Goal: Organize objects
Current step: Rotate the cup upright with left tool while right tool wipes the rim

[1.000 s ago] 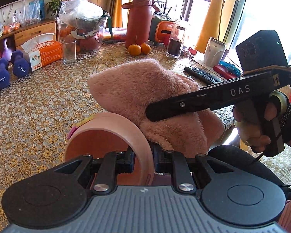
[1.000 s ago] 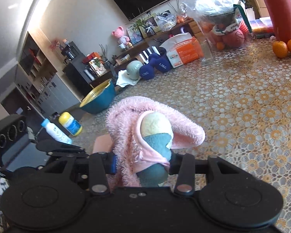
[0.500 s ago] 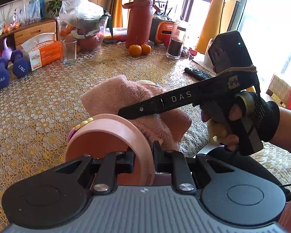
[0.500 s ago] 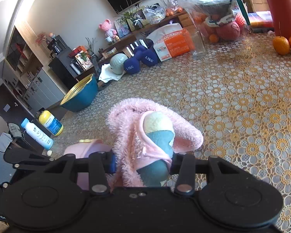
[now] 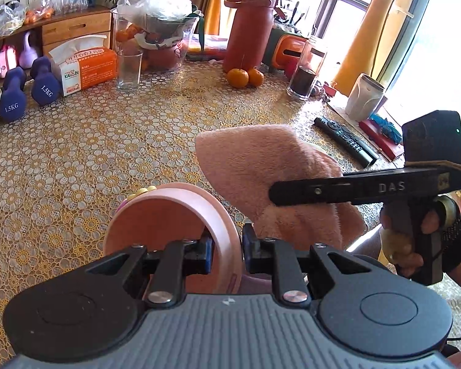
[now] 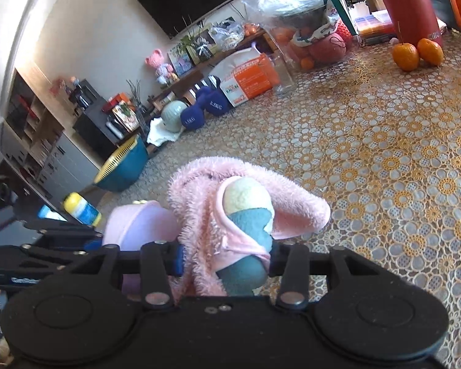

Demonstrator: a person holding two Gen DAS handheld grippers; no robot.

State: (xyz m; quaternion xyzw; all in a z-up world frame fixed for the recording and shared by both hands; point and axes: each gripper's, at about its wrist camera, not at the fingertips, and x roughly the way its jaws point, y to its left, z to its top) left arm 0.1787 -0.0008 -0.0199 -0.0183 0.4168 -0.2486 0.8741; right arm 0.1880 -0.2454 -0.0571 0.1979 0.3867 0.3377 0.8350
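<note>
My left gripper [image 5: 226,256] is shut on the rim of a pink cup [image 5: 169,212], tilted with its mouth toward the camera, just above the patterned tablecloth [image 5: 92,153]. My right gripper [image 6: 224,264] is shut on a fluffy pink towel [image 6: 199,190] wrapped around a green and cream object [image 6: 246,203]. In the left wrist view the towel [image 5: 255,166] hangs in the right gripper [image 5: 279,192] just right of the cup. The cup shows in the right wrist view [image 6: 135,224] left of the towel.
At the table's far side stand blue dumbbells [image 5: 12,98], a tissue box [image 5: 86,67], a glass [image 5: 129,67], a bagged fruit bowl [image 5: 163,37], a red bottle [image 5: 249,27], two oranges [image 5: 244,77] and a dark jar [image 5: 304,73]. A remote [image 5: 344,140] lies right.
The right gripper has moved the towel right and up, away from over the cup, then back level. The left gripper and cup have stayed about where they were.
</note>
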